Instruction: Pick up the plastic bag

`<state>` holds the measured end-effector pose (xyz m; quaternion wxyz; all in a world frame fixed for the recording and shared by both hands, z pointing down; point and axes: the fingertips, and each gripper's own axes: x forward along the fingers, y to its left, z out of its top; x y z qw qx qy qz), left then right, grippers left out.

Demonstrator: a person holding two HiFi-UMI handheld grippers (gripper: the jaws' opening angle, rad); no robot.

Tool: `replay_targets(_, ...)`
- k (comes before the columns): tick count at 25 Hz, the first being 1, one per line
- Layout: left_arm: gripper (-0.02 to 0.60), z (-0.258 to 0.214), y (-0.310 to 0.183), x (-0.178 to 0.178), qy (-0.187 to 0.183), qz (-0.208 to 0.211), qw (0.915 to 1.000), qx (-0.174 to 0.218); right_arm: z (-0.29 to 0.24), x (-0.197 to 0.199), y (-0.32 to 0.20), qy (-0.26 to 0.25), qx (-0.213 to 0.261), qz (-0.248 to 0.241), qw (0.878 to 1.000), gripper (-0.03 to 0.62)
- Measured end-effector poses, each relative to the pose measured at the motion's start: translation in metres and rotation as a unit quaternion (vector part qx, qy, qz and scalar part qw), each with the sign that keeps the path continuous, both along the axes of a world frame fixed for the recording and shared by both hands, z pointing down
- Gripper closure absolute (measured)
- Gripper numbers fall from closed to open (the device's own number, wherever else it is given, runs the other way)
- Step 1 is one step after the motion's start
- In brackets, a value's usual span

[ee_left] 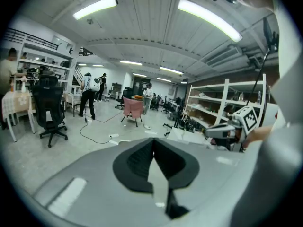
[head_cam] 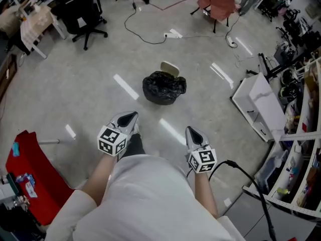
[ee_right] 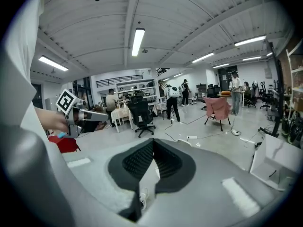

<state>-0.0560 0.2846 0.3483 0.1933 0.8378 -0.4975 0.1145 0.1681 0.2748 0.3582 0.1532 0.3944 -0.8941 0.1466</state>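
Two grippers show low in the head view, both empty with jaws closed together: the left gripper (head_cam: 131,116) at lower centre-left, the right gripper (head_cam: 192,132) at lower centre-right. The black plastic bag (head_cam: 164,88) sits on the grey floor (head_cam: 100,59) at mid-frame, above and between them, well apart from both, with a beige object (head_cam: 170,68) at its upper edge
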Motion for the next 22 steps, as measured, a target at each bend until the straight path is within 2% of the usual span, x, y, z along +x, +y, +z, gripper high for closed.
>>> replay_targets(8, 0.578, 0.001, -0.082, -0.034, -0.041, 0.039, 0.9984, 0.007, 0.004, -0.032, -0.070, 0.009, -0.017, 0.020, 1.000, 0.592)
replay_targets(22, 0.578, 0.030, -0.193, -0.113, -0.043, 0.108, 0.9931, -0.019, 0.034, -0.112, -0.163, 0.039, -0.057, 0.062, 0.996, 0.592)
